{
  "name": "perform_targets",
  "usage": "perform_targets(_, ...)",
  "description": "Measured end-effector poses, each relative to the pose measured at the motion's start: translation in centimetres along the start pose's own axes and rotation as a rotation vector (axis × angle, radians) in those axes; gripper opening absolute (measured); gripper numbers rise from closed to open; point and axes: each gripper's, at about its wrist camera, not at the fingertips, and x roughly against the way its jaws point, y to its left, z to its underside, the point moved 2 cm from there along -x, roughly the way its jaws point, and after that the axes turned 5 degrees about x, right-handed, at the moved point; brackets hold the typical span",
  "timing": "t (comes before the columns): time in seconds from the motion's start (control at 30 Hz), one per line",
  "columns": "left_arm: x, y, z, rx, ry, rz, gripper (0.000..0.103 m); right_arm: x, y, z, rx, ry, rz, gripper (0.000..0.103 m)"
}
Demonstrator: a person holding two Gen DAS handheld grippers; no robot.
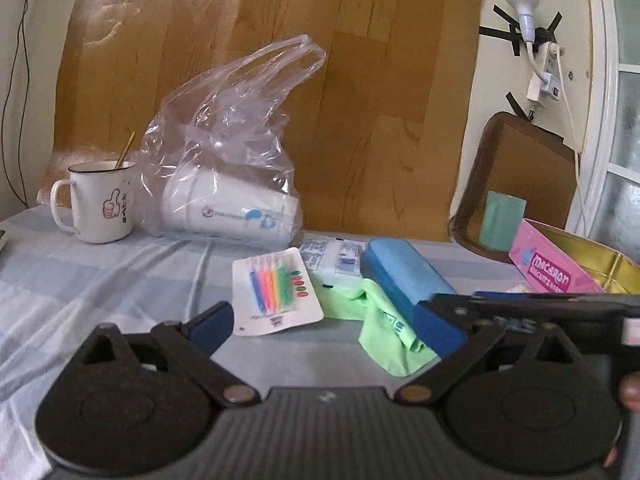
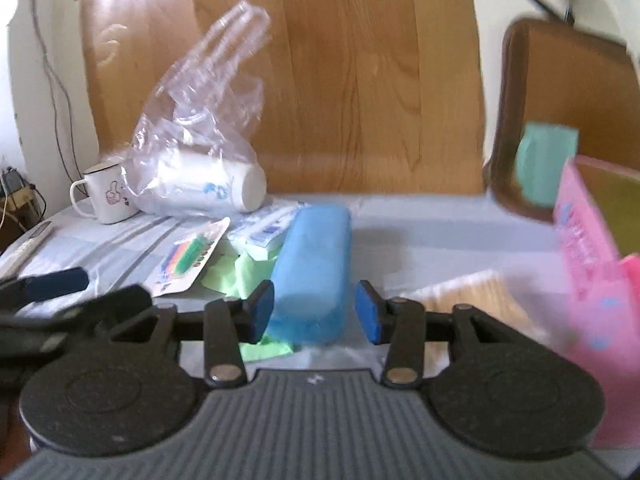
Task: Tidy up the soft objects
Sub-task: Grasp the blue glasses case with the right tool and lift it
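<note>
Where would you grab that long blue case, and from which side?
Across its near end, coming from the front. The blue case lies flat and long, pointing away from the right claw, whose open jaws already stand on either side of its narrow width. Its long sides are parallel, so the pads can close squarely on them.

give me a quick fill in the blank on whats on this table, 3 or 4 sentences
1. The white cups lie on their side inside a clear plastic ____.
2. The mug at the left bears a drawing of a ____.
3. The green cloth lies partly under the ____ case.
4. The right gripper is open, with the blue case between its ____.

Missing words: bag; thumbs-up; blue; fingers
</note>
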Motion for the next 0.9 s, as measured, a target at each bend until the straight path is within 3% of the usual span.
perform_targets(0.17, -0.3, 0.8, -0.2, 0.053, 0.020, 0.006, 0.100, -1.0, 0.2, 0.5, -0.077, 0.015, -0.032, 0.054)
perform_targets(0.3, -0.3, 0.7, -0.2, 0.053, 0.024, 0.002, 0.101, -1.9, 0.9, 0.7, -0.055, 0.090, -0.043, 0.053)
perform_targets(0.5, -0.4, 0.7, -0.2, 0.055, 0.028, 0.000, 0.101, -1.8, 0.0, 0.8, -0.114, 0.084, -0.068, 0.048)
perform_targets(0.53, -0.4, 0.7, -0.2, 0.054, 0.027, 0.001, 0.101, -1.8, -0.1, 0.8, -0.120, 0.083, -0.069, 0.042)
perform_targets(0.57, -0.4, 0.7, -0.2, 0.054, 0.025, 0.001, 0.101, -1.8, -0.1, 0.8, -0.123, 0.083, -0.066, 0.017)
perform_targets(0.6, -0.4, 0.7, -0.2, 0.054, 0.024, 0.002, 0.101, -1.8, -0.1, 0.8, -0.126, 0.088, -0.067, 0.003)
perform_targets(0.9, -0.3, 0.8, -0.2, 0.053, 0.012, 0.000, 0.102, -1.3, -0.3, 1.3, -0.142, 0.105, -0.082, 0.004)
